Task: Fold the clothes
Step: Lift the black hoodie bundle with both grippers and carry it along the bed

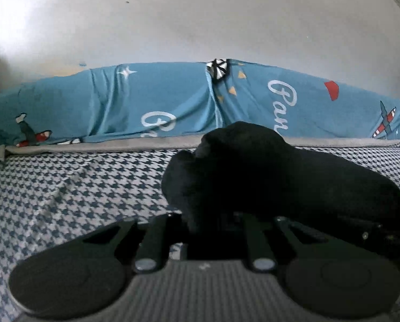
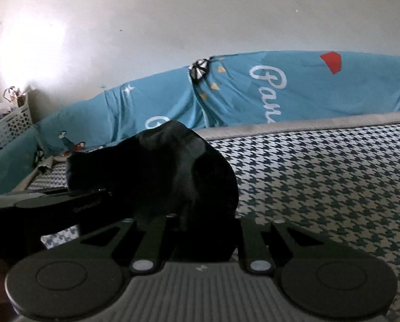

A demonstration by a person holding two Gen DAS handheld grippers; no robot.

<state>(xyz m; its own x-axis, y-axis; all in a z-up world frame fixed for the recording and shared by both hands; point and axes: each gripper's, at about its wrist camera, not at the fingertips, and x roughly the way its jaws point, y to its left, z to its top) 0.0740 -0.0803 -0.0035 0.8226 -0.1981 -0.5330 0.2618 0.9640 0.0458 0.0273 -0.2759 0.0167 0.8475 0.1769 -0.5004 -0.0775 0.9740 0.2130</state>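
Left gripper (image 1: pixel 208 214) is clamped tight on the black garment (image 1: pixel 267 171); right gripper (image 2: pixel 200 222) is pinched shut on the same garment (image 2: pixel 167 171) too. I've got 2 grips side by side, and the cloth bunches up over both sets of fingers, above the houndstooth bed cover (image 1: pixel 65 187), roughly mid-surface. I read this as the lift-and-spread step. Next move needs the hands pulled apart so the cloth hangs flat before laying it down. Blue sheet (image 1: pixel 159 99) along the far edge shows script starting "Pan"; the rest is cut off.
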